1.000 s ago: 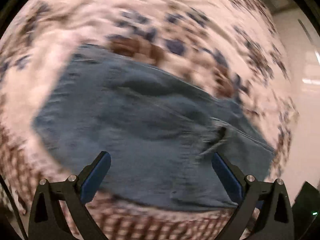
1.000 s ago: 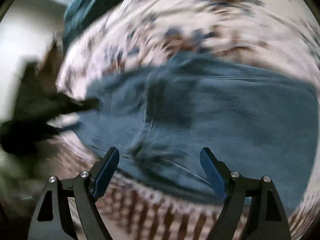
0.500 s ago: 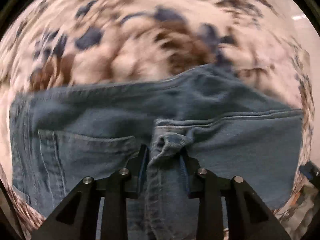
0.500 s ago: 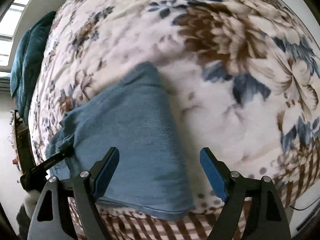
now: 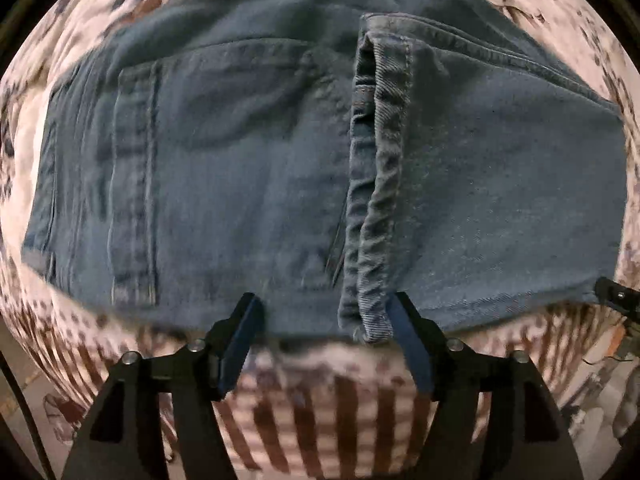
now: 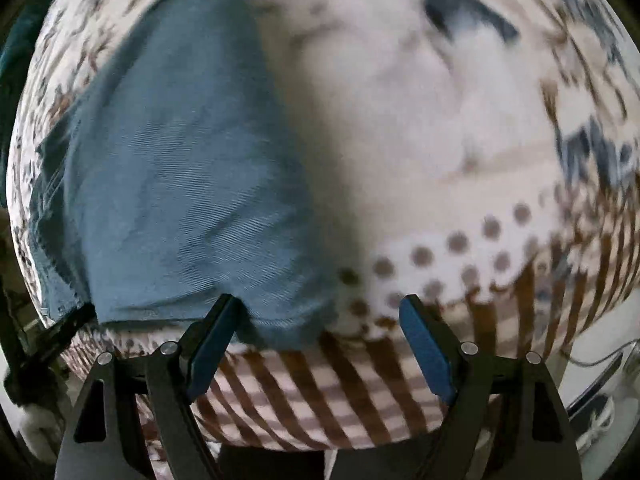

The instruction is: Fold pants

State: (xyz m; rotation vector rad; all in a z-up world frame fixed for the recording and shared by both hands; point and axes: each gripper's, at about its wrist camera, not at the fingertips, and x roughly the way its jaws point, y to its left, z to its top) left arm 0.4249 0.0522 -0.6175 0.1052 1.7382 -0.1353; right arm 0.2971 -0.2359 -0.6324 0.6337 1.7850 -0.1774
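Note:
Blue denim pants (image 5: pixel 256 168) lie folded flat on a floral blanket, with a back pocket at left and a leg hem (image 5: pixel 372 208) running down the middle. My left gripper (image 5: pixel 324 320) is open just at the pants' near edge, the hem end lying by its right finger. In the right wrist view the pants (image 6: pixel 180 180) fill the left half. My right gripper (image 6: pixel 320 320) is open over the pants' near right corner, its left finger at the cloth edge. Neither holds anything.
The blanket (image 6: pixel 460 120) is white with brown and blue flowers, dots and a striped border (image 5: pixel 344 412) near the bed's front edge. The other gripper's tip (image 5: pixel 616 294) shows at the right in the left wrist view. A teal pillow (image 6: pixel 16 44) lies far left.
My left gripper was shut on the leg hem half a second ago; now it is open and the hem lies on the pants. My right gripper has moved closer to the pants' corner.

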